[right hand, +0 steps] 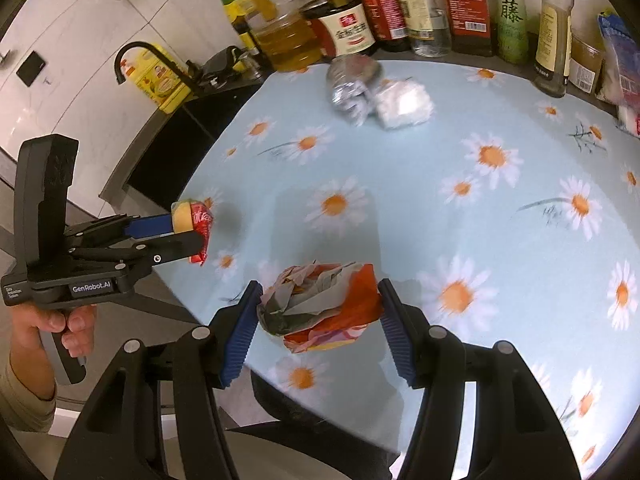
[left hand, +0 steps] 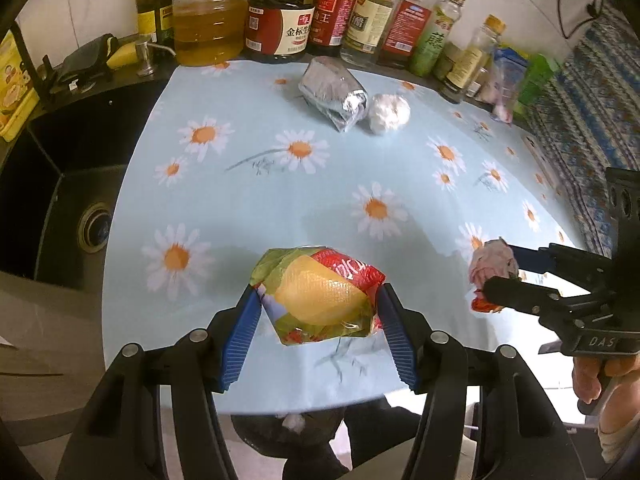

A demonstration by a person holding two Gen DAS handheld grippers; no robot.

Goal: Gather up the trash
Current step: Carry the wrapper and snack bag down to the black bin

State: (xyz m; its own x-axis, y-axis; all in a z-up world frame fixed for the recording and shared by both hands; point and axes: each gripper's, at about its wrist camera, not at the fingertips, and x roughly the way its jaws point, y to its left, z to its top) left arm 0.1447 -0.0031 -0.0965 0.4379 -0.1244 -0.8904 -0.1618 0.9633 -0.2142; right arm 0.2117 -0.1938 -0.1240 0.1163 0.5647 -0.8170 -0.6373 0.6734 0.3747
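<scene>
My left gripper (left hand: 316, 300) is shut on a crumpled yellow, green and red snack bag (left hand: 316, 292) and holds it above the near edge of the daisy tablecloth (left hand: 280, 208). My right gripper (right hand: 320, 308) is shut on a crumpled orange and grey wrapper (right hand: 320, 308), also near the front edge. Each gripper shows in the other's view: the right gripper (left hand: 496, 276) at the right, the left gripper (right hand: 196, 228) at the left. A crumpled silver foil bag (left hand: 334, 94) and a white paper ball (left hand: 390, 114) lie at the far side of the table; both also show in the right wrist view, the foil bag (right hand: 352, 84) beside the paper ball (right hand: 404, 104).
A row of oil and sauce bottles (left hand: 280, 20) lines the back edge. A black sink (left hand: 60, 200) with a tap (right hand: 136, 56) lies left of the table. A dark bin opening (left hand: 288, 432) sits below the table's front edge. A patterned cloth (left hand: 592, 128) is at the right.
</scene>
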